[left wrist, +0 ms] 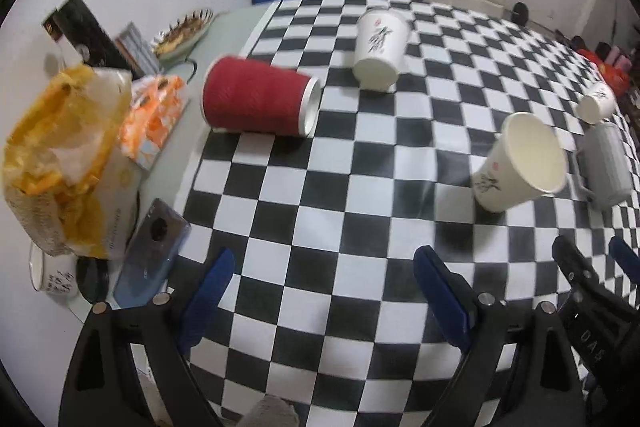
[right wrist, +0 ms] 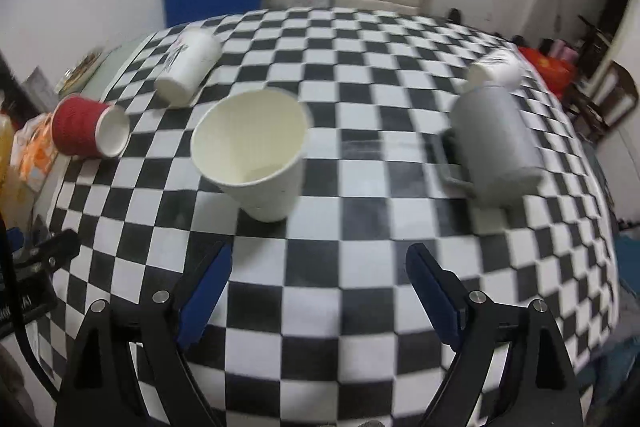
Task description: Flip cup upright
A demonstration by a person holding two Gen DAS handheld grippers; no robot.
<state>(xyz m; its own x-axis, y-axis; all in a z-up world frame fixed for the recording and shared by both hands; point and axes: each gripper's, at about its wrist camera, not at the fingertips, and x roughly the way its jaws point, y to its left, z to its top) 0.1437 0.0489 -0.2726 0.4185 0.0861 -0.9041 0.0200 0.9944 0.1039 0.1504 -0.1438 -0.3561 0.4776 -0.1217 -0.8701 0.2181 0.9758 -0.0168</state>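
White paper cup [right wrist: 256, 151] standing mouth-up at frame centre; right gripper [right wrist: 320, 291] hanging released. Left gripper [left wrist: 324, 291] also released. Red cup [left wrist: 260, 99], upper left, lying sideways, probably needing gripping next.

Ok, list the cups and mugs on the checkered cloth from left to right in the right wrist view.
red cup → printed white cup lying down → upright white cup → grey mug. A small white cup sits behind the mug, overlapping it, so I leave it out.
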